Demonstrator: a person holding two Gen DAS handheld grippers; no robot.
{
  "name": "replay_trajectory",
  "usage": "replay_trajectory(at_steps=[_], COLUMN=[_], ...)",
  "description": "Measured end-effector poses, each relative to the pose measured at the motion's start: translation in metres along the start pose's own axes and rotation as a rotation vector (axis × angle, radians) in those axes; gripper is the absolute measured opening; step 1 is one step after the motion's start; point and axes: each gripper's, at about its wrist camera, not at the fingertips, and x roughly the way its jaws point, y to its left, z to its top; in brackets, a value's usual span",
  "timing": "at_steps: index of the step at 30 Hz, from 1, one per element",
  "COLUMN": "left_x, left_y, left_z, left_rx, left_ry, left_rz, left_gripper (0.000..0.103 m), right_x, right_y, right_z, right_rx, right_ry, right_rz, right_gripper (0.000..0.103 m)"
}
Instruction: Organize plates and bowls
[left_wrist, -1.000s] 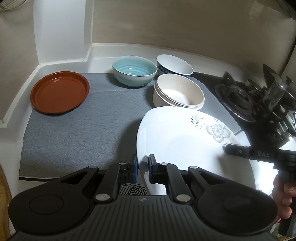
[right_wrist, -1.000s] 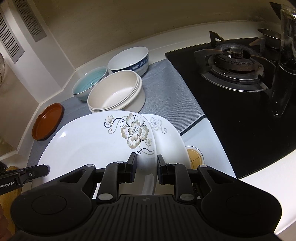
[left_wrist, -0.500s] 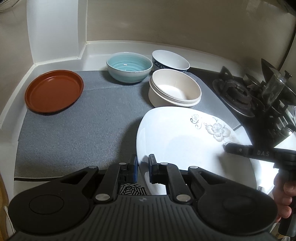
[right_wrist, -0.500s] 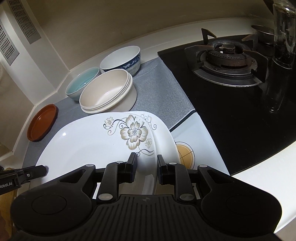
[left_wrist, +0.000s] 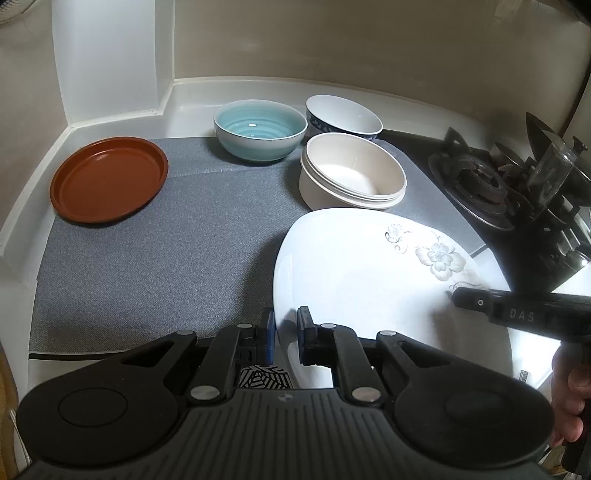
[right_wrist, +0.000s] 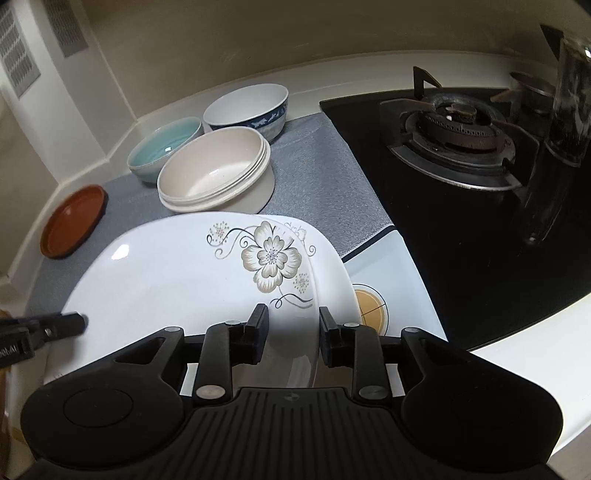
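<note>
A white square plate with a flower print (left_wrist: 369, 273) (right_wrist: 177, 273) lies on a second like plate (right_wrist: 328, 269) at the front of the grey mat (left_wrist: 166, 243). My left gripper (left_wrist: 286, 338) is shut on the top plate's left rim. My right gripper (right_wrist: 289, 334) straddles the plates' right rim with its jaws a little apart. Behind stand stacked cream bowls (left_wrist: 351, 173) (right_wrist: 218, 173), a teal bowl (left_wrist: 260, 129) (right_wrist: 164, 147) and a blue-patterned white bowl (left_wrist: 343, 116) (right_wrist: 247, 107). A brown plate (left_wrist: 109, 177) (right_wrist: 72, 221) lies at the left.
A black gas stove with a burner (right_wrist: 458, 133) (left_wrist: 476, 184) fills the right side, with a glass jar (right_wrist: 572, 88) on it. A white counter wall (left_wrist: 110, 55) rises behind. An orange-patterned coaster (right_wrist: 371, 310) lies by the plates.
The right gripper's jaws have opened wider around the plate rim. Both cameras shifted a little and the floral plate now covers more of the lower plate.
</note>
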Motion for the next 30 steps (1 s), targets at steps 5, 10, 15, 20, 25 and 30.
replay_trajectory(at_steps=[5,10,15,20,25,30], left_x=[0.0,0.001,0.002,0.004,0.005,0.004], left_y=[-0.002,-0.001,-0.004,-0.005,-0.005,-0.006], left_z=[0.0,0.0,-0.002,-0.003,-0.003,-0.005], left_rx=[0.013,0.014,0.017,0.016,0.014,0.014], left_ry=[-0.001,0.001,0.008,0.008,0.015,0.023], left_rz=[0.005,-0.002,-0.012,-0.015,-0.019,-0.025], left_gripper=[0.012,0.012,0.012,0.013,0.013,0.013], right_x=[-0.001,-0.002,-0.01,-0.016,-0.02,-0.019], right_y=[0.006,0.01,0.016,0.017,0.017,0.013], right_z=[0.001,0.001,0.003,0.003,0.001,-0.002], right_rx=[-0.049,-0.07,-0.135,-0.17,-0.198,-0.189], right_ry=[-0.001,0.002,-0.024,-0.042,-0.062,-0.052], right_rz=[-0.042,-0.061,-0.098,-0.128,-0.156,-0.167], right_gripper=[0.031,0.031,0.031,0.031,0.031,0.031])
